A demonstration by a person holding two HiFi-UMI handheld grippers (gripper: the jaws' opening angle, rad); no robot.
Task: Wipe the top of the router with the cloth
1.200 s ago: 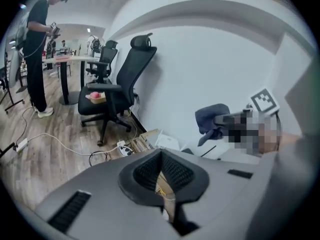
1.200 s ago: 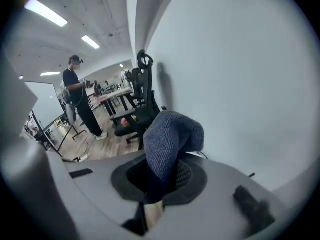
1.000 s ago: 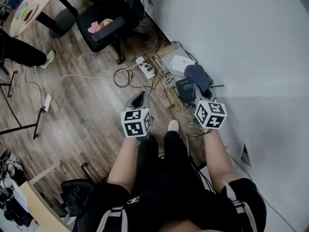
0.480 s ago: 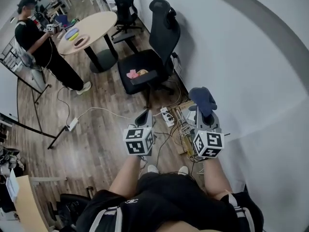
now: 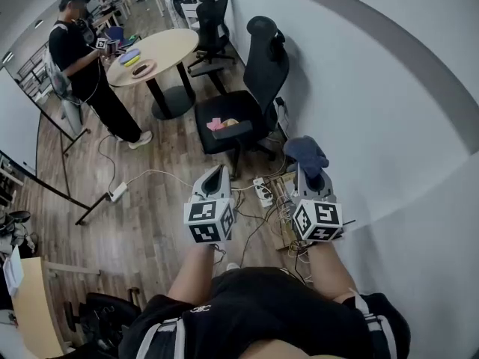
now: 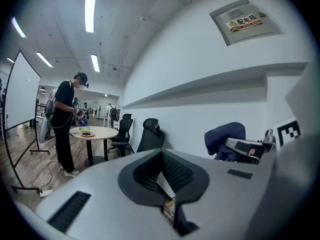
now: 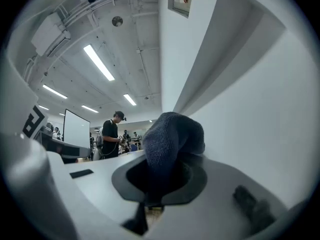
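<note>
In the head view my right gripper (image 5: 308, 172) is shut on a dark blue cloth (image 5: 305, 154), which bunches up over its tips close to the white wall. The right gripper view shows the same cloth (image 7: 172, 139) standing up between the jaws of my right gripper (image 7: 159, 171). My left gripper (image 5: 217, 172) is level with it on the left, held up over the wooden floor. Its jaws are together with nothing between them, as the left gripper view also shows for the left gripper (image 6: 161, 156). The cloth (image 6: 225, 138) appears at that view's right. No router shows in any view.
A power strip (image 5: 262, 191) and tangled cables (image 5: 283, 204) lie on the floor by the wall (image 5: 374, 88). A black office chair (image 5: 241, 114) stands just beyond them. Farther off are a round table (image 5: 153, 54) and a standing person (image 5: 90, 69).
Both grippers have risen from low over the floor, the right one still holding the cloth. The view has swung up, and the router by the wall is out of sight.
</note>
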